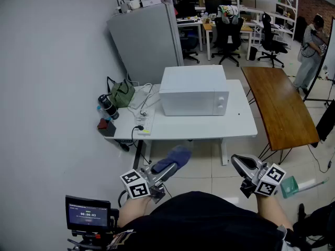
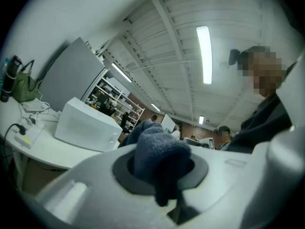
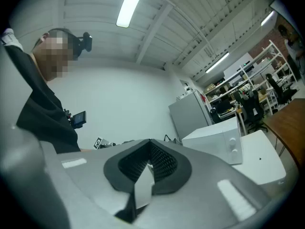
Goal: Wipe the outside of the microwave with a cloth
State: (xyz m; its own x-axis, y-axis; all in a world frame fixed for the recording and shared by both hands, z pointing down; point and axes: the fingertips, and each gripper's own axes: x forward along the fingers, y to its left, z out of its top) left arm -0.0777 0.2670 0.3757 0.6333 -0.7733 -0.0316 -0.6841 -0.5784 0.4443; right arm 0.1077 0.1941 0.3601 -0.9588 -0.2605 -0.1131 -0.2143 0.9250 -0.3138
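Dark clothing of the person is filling the near edge of the head view, with a small lit monitor [image 1: 87, 213] sitting at the near left. Just beyond it, the left gripper [image 1: 166, 170] is clamping a blue cloth [image 1: 175, 157]. In the left gripper view the cloth [image 2: 159, 151] is bulging out of the closed jaws and hanging down between them. The right gripper [image 1: 238, 162] is hovering at the near right, well apart from the left one, and its own view is showing the jaws [image 3: 148, 163] pressed together with nothing between them. Both grippers are hanging over the tiled floor, short of the white desk [image 1: 209, 127]. A white microwave [image 1: 194, 91] is standing upright on the far middle of that desk, its door and two knobs facing the person, and neither gripper is touching it. To the left of the microwave a power strip [image 1: 145, 124], a green bag [image 1: 121, 93] and a black flask [image 1: 108, 106] are lying near the wall. A grey cabinet [image 1: 149, 38] is standing beyond the desk, and a wooden desk [image 1: 280, 106] is standing to the right
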